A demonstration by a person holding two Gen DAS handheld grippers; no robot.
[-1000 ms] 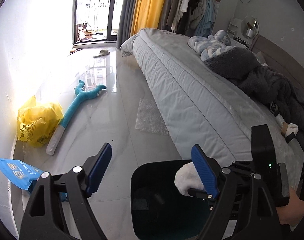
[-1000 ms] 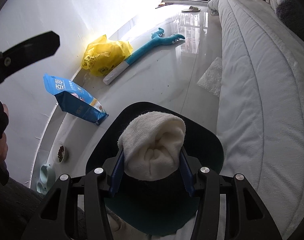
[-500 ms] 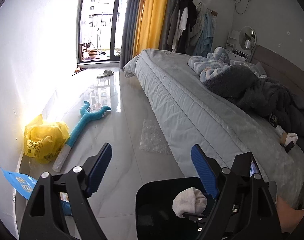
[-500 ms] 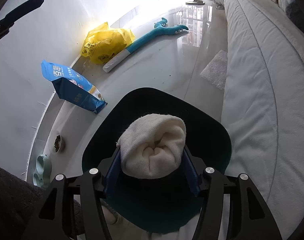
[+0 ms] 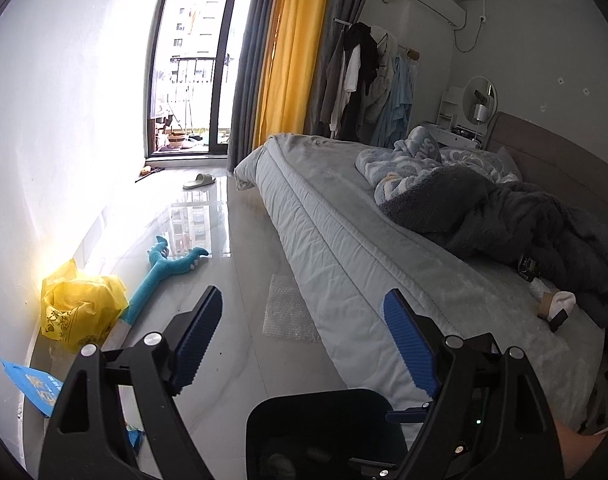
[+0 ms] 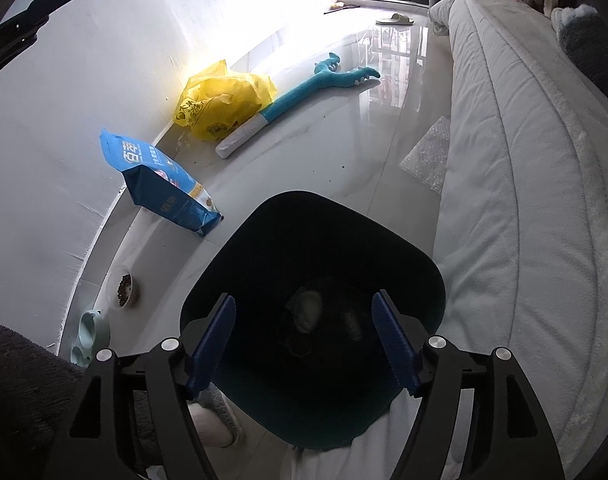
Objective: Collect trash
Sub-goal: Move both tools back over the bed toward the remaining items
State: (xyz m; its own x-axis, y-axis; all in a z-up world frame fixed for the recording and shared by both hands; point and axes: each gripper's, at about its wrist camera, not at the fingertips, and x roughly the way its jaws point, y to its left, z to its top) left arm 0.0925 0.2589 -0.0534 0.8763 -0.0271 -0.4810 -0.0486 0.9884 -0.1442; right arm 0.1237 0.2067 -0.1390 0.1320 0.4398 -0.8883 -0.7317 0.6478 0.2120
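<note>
Dropped from the right tool (image 6: pixel 304 340), whose jaws are opening empty, the crumpled white tissue wad (image 6: pixel 305 308) lies below in the dark plastic bin (image 6: pixel 383 236); the left tool (image 5: pixel 304 340) stands wide.

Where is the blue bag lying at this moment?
In the right wrist view the blue bag lies on the floor against the white wall, left of the dark bin, between the yellow plastic bag and the food bowl.

right hand-held gripper (image 6: pixel 304 340) | jaws opening, empty | above dark bin (image 6: pixel 383 248)
</note>
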